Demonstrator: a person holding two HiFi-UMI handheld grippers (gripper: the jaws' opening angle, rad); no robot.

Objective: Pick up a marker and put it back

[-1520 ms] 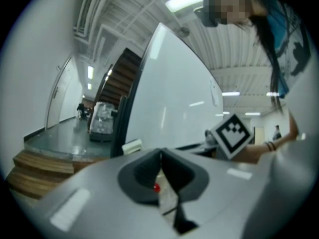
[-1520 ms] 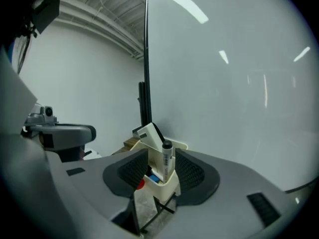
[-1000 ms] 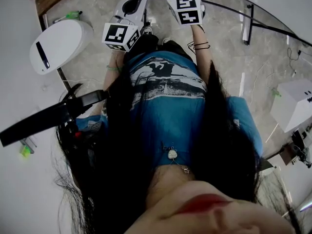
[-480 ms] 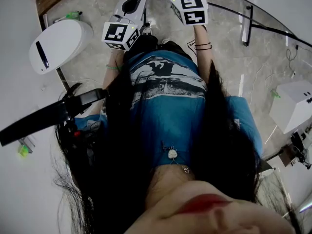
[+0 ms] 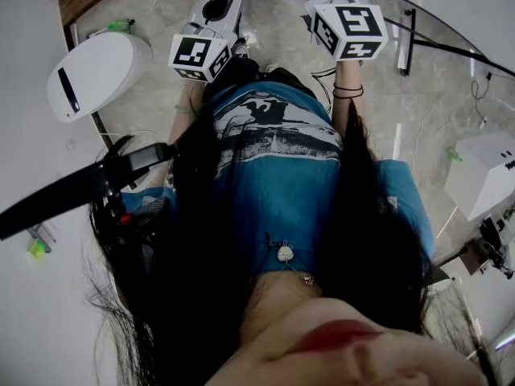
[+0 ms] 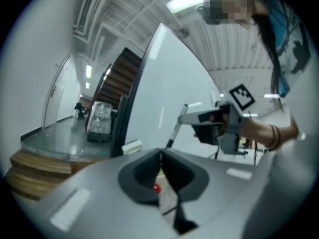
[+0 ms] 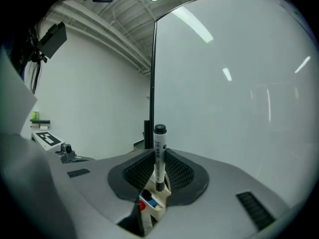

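A white marker (image 7: 159, 156) with a black cap stands upright between the ribbed pads of my right gripper (image 7: 159, 172), which is shut on its lower barrel in front of a whiteboard. In the left gripper view that same marker (image 6: 175, 131) slants down from the right gripper's (image 6: 187, 117) jaws. My left gripper (image 6: 160, 159) is shut with nothing in it, its jaws meeting in a seam. In the head view both marker cubes show, the left cube (image 5: 199, 57) and the right cube (image 5: 352, 30), but neither gripper's fingertips.
Below the right jaws sits a small holder (image 7: 148, 203) with a red and a blue marker end. The whiteboard (image 7: 239, 83) fills the background. On the floor lie a round white device (image 5: 96, 71) at left and a white box (image 5: 483, 171) at right.
The right gripper has moved to the right, away from the left gripper. The left gripper has stayed in place.
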